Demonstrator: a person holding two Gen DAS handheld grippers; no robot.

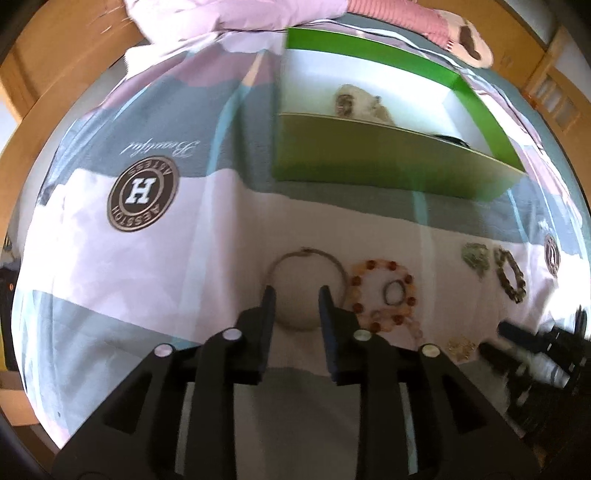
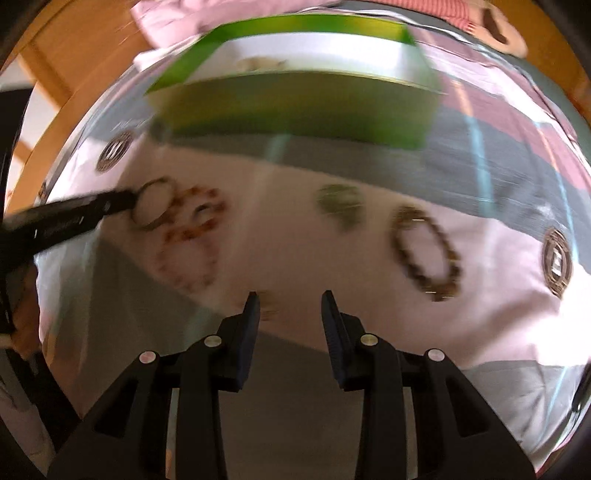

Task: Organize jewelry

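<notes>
A green box with a white inside stands on the bedsheet and holds some pale jewelry. My left gripper is open, its fingers inside a thin metal bangle lying on the sheet. Beside it lie an orange bead bracelet, a small dark ring, a green piece, a dark bead bracelet and a small gold piece. My right gripper is open above the sheet, the gold piece by its left finger. The green box lies ahead.
The patterned bedsheet covers the surface. A pink pillow or blanket lies behind the box. Wooden furniture rings the bed. In the right wrist view the left gripper reaches in at the left over the bangle.
</notes>
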